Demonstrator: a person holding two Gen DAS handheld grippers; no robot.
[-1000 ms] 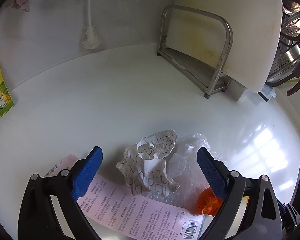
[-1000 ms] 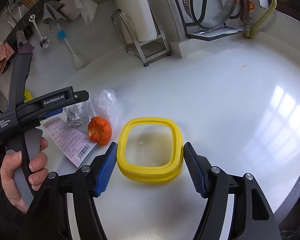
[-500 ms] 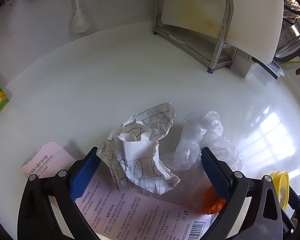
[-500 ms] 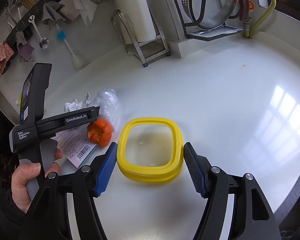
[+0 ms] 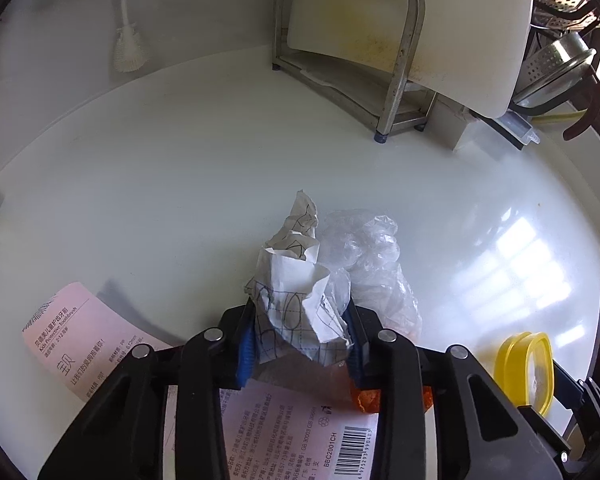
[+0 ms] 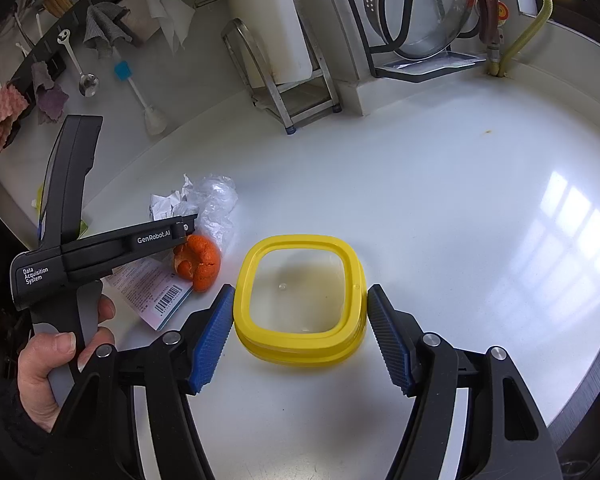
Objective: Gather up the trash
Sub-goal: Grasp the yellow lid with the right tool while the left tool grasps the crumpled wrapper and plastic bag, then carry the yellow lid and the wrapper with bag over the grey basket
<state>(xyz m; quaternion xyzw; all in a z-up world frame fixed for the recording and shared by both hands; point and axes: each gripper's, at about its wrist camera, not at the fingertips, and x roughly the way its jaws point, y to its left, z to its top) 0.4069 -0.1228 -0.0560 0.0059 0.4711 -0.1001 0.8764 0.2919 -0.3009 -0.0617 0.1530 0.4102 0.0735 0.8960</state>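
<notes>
The left tool [image 5: 300, 344] clamps the paper wad [image 5: 296, 292], its long axis pointing far, above the tabletop [image 5: 180, 184]. Only the right view shows the right tool [image 6: 300, 334] spread wide, flanking the yellow tub [image 6: 300, 284], with orange peel [image 6: 198, 260] to the left.

Left gripper [image 5: 300, 340] clamped, right gripper [image 6: 300, 336] spread wide.
Left fingers pinched onto crumpled paper [image 5: 296, 296], handle gripped by the person's left hand [image 6: 56, 356]; right fingers [image 6: 212, 336] parted, low over the counter.

White counter [image 6: 420, 184]: yellow container [image 6: 300, 292], orange peel [image 6: 198, 260], pink leaflet [image 5: 72, 340], clear plastic [image 5: 364, 248]
</notes>
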